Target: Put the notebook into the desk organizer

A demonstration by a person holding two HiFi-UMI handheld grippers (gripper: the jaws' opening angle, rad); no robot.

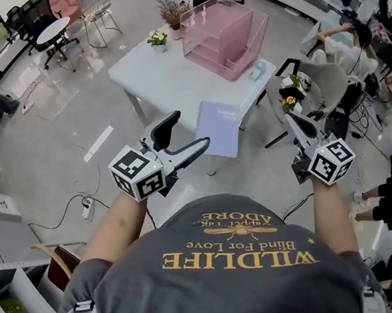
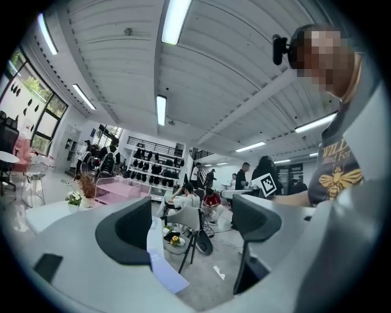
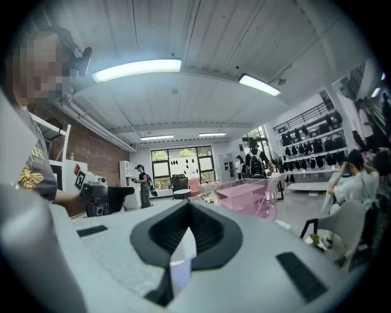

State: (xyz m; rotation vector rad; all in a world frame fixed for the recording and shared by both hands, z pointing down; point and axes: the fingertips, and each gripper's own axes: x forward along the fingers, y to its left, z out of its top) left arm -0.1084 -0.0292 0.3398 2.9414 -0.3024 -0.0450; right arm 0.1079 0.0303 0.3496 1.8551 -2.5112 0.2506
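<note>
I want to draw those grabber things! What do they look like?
The left gripper and right gripper are light grey, each with two dark-padded fingers and a white cube of black square markers. The person wears a grey short-sleeved T-shirt with gold lettering.

1 overhead, 2 level, common organizer (image 1: pixel 225 37)

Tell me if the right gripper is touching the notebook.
Apart. In the head view the right gripper is held well to the right of the notebook, with floor showing between them.
</note>
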